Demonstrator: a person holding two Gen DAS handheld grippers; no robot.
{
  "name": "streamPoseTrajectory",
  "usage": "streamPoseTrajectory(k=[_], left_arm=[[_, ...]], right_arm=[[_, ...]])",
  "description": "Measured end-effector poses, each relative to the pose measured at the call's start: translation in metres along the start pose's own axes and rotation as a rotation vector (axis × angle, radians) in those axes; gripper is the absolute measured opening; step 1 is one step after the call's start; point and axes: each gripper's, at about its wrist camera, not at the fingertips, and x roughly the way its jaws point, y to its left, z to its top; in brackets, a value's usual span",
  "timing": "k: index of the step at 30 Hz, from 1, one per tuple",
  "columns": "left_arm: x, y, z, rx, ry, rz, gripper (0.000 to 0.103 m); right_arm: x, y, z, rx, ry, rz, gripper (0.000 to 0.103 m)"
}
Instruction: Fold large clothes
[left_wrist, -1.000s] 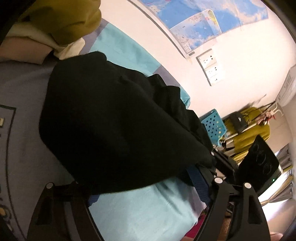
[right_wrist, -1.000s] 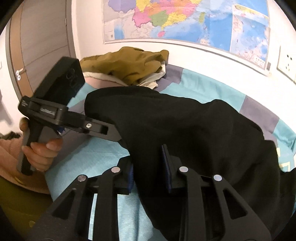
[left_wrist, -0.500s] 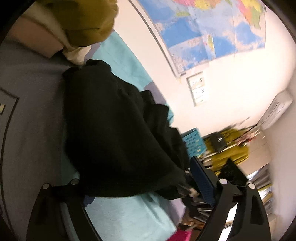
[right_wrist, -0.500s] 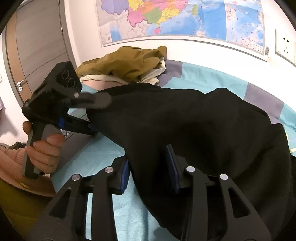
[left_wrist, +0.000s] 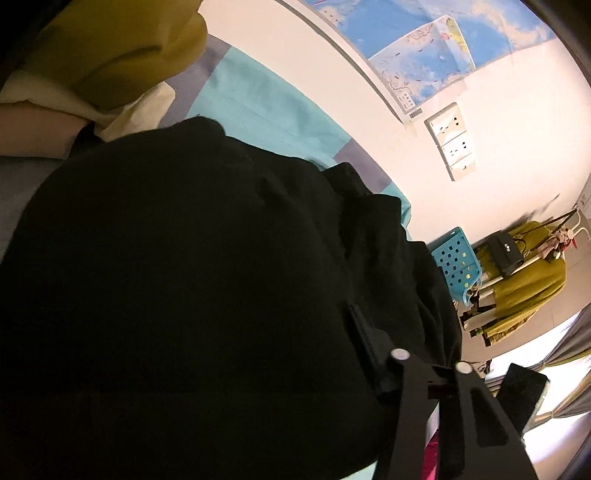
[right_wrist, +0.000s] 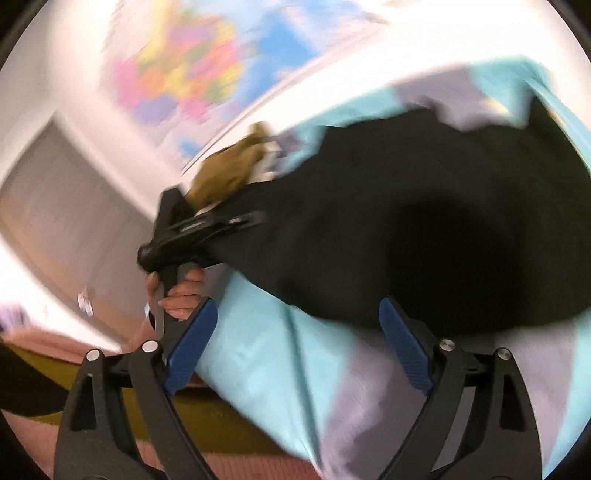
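My right tongs (right_wrist: 295, 347) are opening wide with nothing between them. The big black soft cloth garment (right_wrist: 424, 240) lies just ahead of them and off to their right on the bed with the blue and grey sheet (right_wrist: 266, 354). It stretches long, from near my left tongs (right_wrist: 236, 221) across toward the far right. My left tongs are closing with the black cloth in them; I think they grip its edge. So my left hand (right_wrist: 177, 291) is nearer. My right must reach forward for the near edge.
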Motion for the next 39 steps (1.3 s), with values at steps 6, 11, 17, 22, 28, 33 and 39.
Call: streamPoseTrajectory(k=[6, 11, 17, 22, 28, 33, 39], left_arm=[[-0.002, -0.006, -0.004, 0.063, -0.001, 0.076, 0.038], [-0.002, -0.006, -0.003, 0.080, 0.011, 0.083, 0.039], [-0.003, -0.004, -0.002, 0.093, 0.017, 0.074, 0.043], [0.000, -0.010, -0.003, 0.130, 0.028, 0.060, 0.058], [0.009, -0.024, -0.005, 0.177, 0.018, 0.105, 0.074], [0.013, -0.034, -0.004, 0.209, 0.027, 0.244, 0.056], [0.015, -0.037, -0.006, 0.239, 0.016, 0.280, 0.052]], right_arm=[[-0.039, -0.054, -0.013, 0.243, -0.139, -0.125, 0.089], [-0.025, -0.062, 0.004, 0.258, -0.209, -0.240, 0.088], [0.005, -0.053, 0.018, 0.257, -0.286, -0.267, 0.088], [0.009, -0.060, 0.032, 0.301, -0.333, -0.186, 0.086], [0.023, -0.062, 0.045, 0.279, -0.286, -0.218, 0.064], [0.026, -0.068, 0.045, 0.291, -0.259, -0.163, 0.032], [0.030, -0.068, 0.049, 0.304, -0.258, -0.134, 0.055]])
